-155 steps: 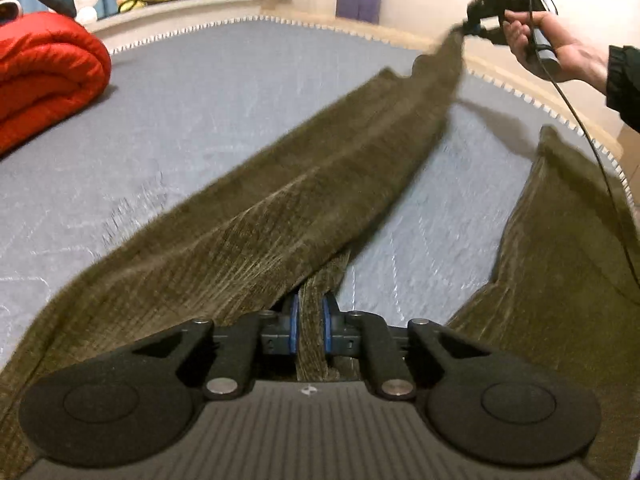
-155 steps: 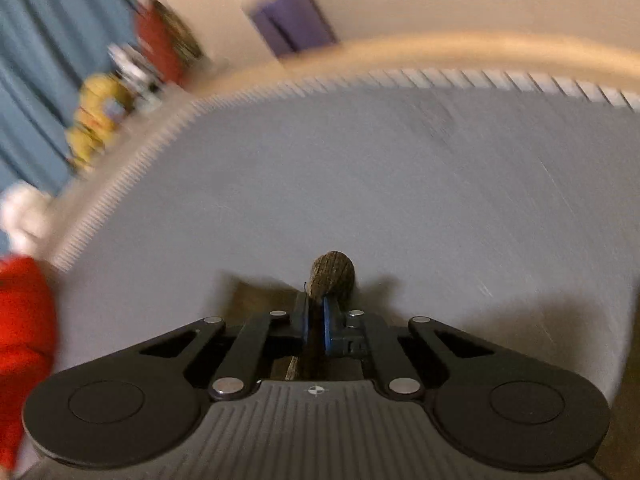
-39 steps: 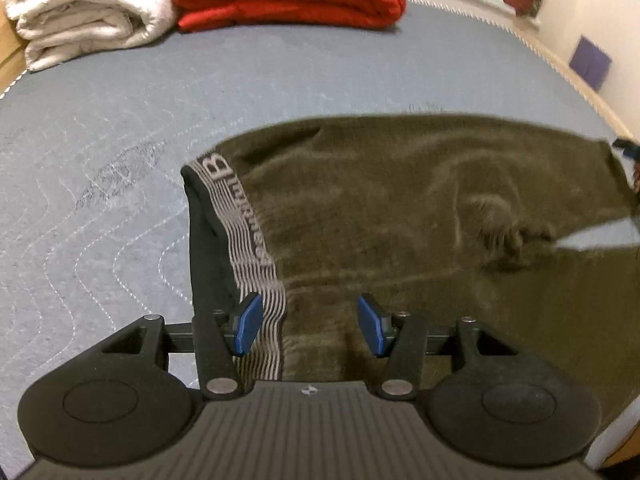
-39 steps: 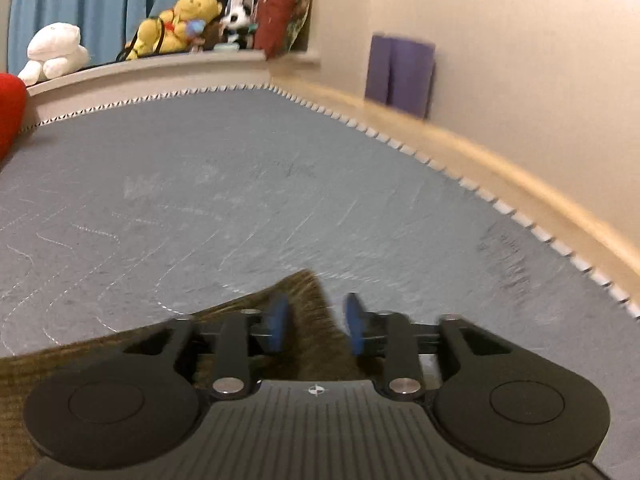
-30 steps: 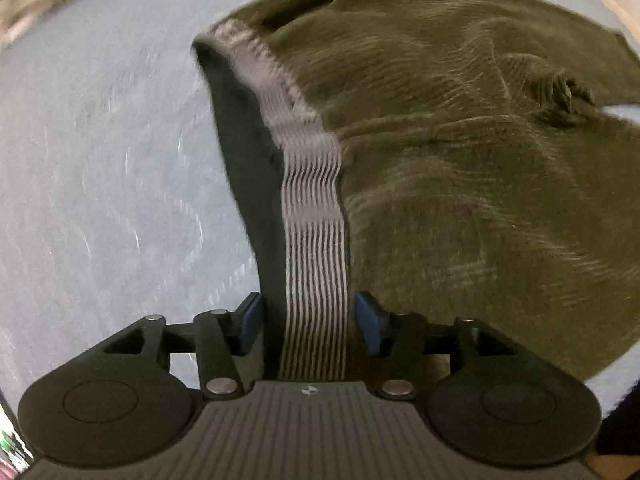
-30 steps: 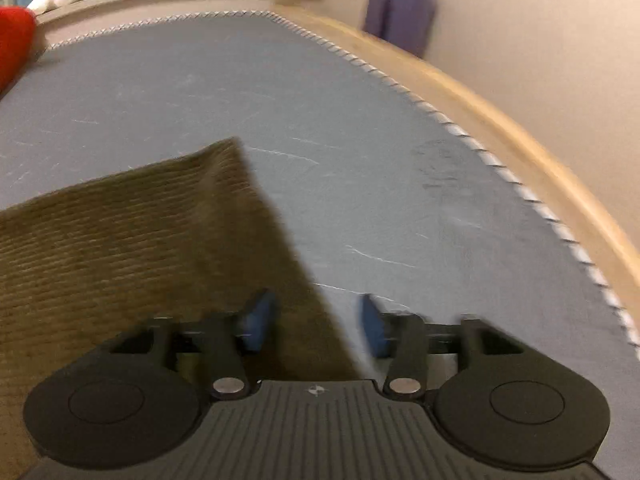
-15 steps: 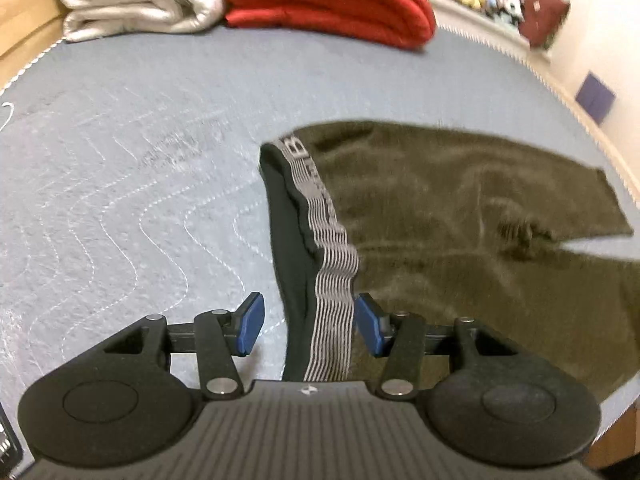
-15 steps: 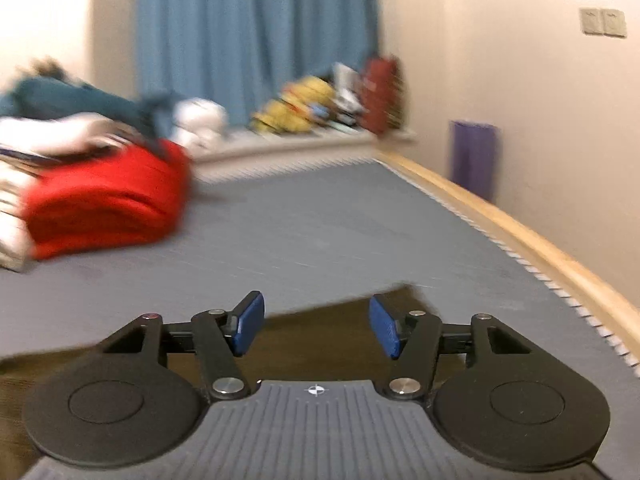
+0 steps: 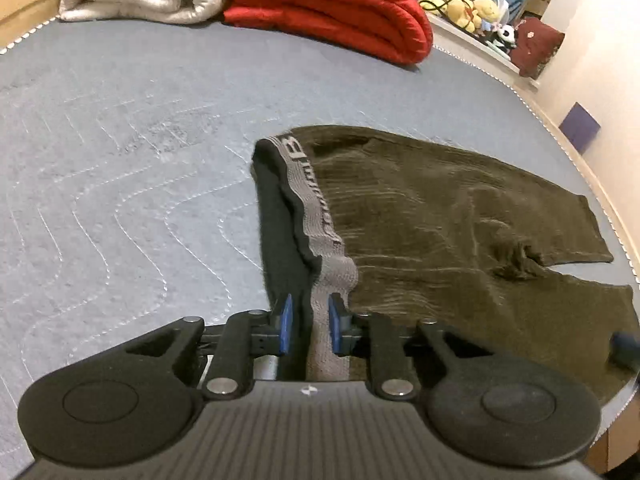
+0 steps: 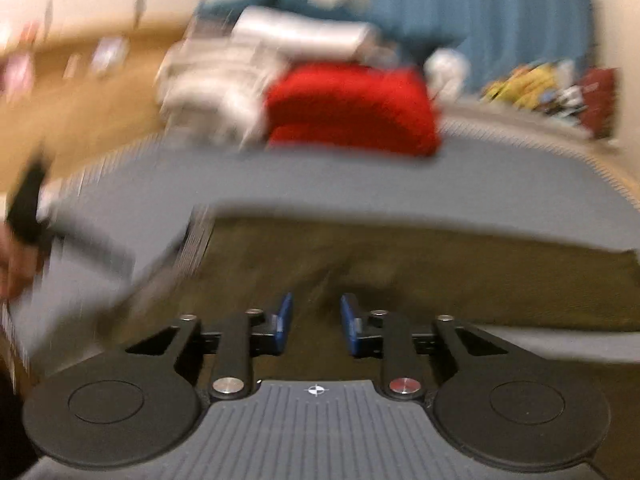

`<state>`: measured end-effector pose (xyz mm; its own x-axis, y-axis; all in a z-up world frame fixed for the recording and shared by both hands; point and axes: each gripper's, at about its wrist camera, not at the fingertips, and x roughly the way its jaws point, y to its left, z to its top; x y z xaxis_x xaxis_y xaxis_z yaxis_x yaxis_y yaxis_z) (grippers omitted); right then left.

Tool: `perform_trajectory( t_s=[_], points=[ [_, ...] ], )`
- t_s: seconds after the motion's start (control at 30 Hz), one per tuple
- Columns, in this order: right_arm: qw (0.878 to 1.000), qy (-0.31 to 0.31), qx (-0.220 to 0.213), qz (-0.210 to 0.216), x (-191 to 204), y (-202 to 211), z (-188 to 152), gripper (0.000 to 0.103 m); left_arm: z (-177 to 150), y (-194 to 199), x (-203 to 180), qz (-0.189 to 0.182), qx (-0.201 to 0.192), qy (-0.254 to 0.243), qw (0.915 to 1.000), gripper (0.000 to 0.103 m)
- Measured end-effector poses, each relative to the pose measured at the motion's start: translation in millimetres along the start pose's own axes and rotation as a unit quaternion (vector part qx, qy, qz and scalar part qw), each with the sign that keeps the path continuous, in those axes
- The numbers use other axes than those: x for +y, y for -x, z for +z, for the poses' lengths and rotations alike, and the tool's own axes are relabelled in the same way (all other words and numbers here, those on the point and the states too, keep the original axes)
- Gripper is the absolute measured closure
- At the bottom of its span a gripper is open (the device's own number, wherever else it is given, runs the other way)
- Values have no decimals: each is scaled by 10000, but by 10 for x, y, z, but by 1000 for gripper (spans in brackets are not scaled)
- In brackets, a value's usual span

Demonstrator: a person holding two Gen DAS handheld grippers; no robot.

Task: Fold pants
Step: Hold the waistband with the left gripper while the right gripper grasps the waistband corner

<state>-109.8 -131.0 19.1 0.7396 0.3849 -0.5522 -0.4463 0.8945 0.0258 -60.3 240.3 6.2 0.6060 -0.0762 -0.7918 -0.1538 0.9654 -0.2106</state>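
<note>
While my left fingers [image 9: 308,322] have just been closing on the pants' [image 9: 440,216] waistband [image 9: 310,196], my right gripper [image 10: 316,322] – also narrowing, grasping nothing – must reach the other waistband corner next.

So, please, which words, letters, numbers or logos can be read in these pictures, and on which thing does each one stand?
"B": a large letter at the far end of the grey waistband of the olive pants.
Smaller lettering runs along the same waistband after the "B": too small and warped to read.
Small round mark on the left gripper body: a symbol, no letters.
Right wrist view: too blurred, no text can be read.
</note>
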Motion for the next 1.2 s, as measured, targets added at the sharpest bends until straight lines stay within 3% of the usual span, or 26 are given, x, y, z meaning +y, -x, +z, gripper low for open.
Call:
perform_trajectory(
  t_s=[0.1,0.2,0.33,0.4,0.63,0.73,0.77,0.8,0.9,1.0,1.2],
  points=[
    [9963,725,236,394,349,-176,-173,77,-11,-126,45,39,276,160,9995,72],
    [9924,932,447,667,543,-283,-290,72,-5,-207,56,66,382,185,9991,48],
    [9856,1301,683,832,844,-395,-442,56,-55,-390,30,150,618,90,9979,43],
    [9832,1399,772,886,913,-455,-507,45,-82,-459,47,121,725,80,9973,34],
    [9680,2101,1069,865,1053,-612,-707,41,-144,-638,4,33,1005,-61,9949,31],
    [9653,2185,1072,947,1073,-596,-703,51,-147,-670,-7,-44,1018,-70,9948,41],
    [9638,2218,1086,1007,1084,-586,-691,64,-150,-672,-12,-127,1029,-78,9946,54],
    [9617,2273,1094,1076,1104,-571,-690,74,-155,-669,-26,-180,1029,-99,9945,60],
    [9539,2600,1037,1086,1191,-555,-728,88,-161,-645,-66,-162,964,-238,9949,77],
    [9539,2538,1046,1211,1178,-530,-690,92,-146,-578,-18,-235,895,-113,9956,84],
    [9454,2771,929,1443,1265,-482,-672,95,-151,-338,58,-285,631,-121,9975,86]
  ],
)
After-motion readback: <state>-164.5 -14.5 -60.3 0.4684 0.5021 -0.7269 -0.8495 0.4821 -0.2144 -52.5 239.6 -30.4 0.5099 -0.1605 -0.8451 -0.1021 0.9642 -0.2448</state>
